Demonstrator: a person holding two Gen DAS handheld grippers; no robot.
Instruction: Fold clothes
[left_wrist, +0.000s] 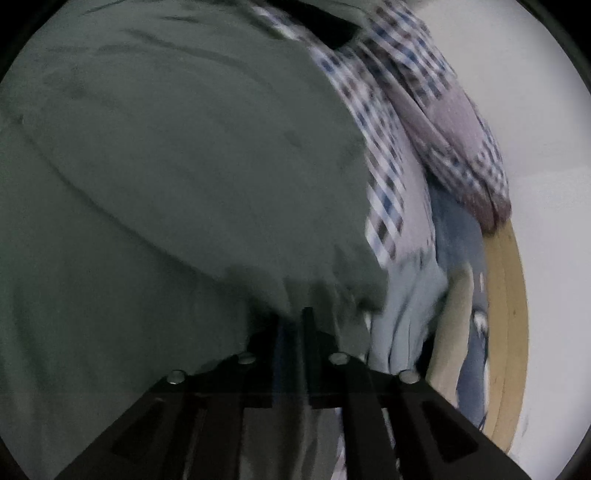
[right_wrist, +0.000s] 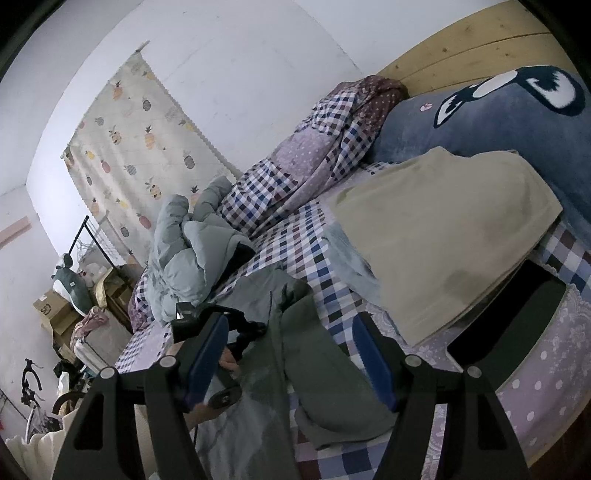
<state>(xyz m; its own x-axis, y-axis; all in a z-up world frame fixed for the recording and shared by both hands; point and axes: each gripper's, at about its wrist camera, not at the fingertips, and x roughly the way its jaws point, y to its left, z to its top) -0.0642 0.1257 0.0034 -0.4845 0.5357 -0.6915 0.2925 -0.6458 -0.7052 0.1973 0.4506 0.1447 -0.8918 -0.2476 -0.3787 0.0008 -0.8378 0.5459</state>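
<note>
Checked bedding (right_wrist: 295, 254) backs my wide-open, empty right gripper (right_wrist: 291, 365) above the green garment (right_wrist: 325, 369), which my left gripper (left_wrist: 291, 328) pinches shut, folded beige cloth (right_wrist: 443, 236) beside.

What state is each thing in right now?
left claw: shut on the green garment
right claw: open, holding nothing
green garment: rumpled, not folded, lying on the bed
beige garment: folded flat, on the bed
quilt: bunched in a heap
</note>
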